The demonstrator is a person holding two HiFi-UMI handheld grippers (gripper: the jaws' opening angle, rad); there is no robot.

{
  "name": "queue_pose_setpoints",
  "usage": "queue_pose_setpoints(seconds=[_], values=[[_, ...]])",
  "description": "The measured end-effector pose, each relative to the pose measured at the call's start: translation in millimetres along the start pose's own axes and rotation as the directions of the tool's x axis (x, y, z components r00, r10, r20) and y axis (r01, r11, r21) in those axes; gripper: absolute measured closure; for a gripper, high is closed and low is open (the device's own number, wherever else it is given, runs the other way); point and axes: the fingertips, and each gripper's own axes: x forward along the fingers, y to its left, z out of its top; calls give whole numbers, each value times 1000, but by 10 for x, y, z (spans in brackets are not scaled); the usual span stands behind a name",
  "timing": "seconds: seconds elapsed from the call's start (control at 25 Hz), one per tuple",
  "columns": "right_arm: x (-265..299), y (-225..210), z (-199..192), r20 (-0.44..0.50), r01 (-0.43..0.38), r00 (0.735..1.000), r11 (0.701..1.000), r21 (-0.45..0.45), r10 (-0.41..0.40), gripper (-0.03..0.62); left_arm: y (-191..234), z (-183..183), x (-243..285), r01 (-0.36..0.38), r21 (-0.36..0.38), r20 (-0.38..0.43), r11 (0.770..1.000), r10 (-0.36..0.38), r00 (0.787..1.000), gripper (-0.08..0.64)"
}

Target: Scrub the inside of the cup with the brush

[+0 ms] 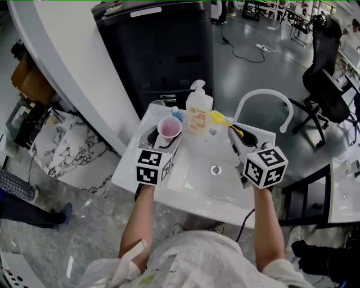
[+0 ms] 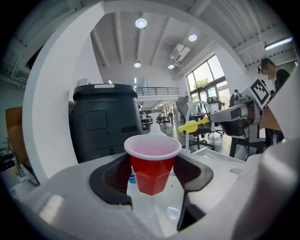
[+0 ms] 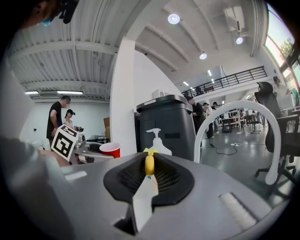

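The left tool squeezes the cup upright, mouth open for scrubbing. The right tool pinches the brush, probably by its handle, off to the left tool's right, not yet inside.

This is a large open workspace, an office or lab hall: a polished grey floor, a black swivel office chair, rows of desks, round ceiling lamps, a railed upper gallery and tall windows.
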Motion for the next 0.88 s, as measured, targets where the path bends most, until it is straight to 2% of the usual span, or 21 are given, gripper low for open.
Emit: queue_pose_setpoints(seconds=[0.88], values=[[-17, -22, 69, 40, 15, 999, 1000, 13, -15, 555, 18, 29, -3, -19, 9, 4, 1000, 19, 1000, 275]])
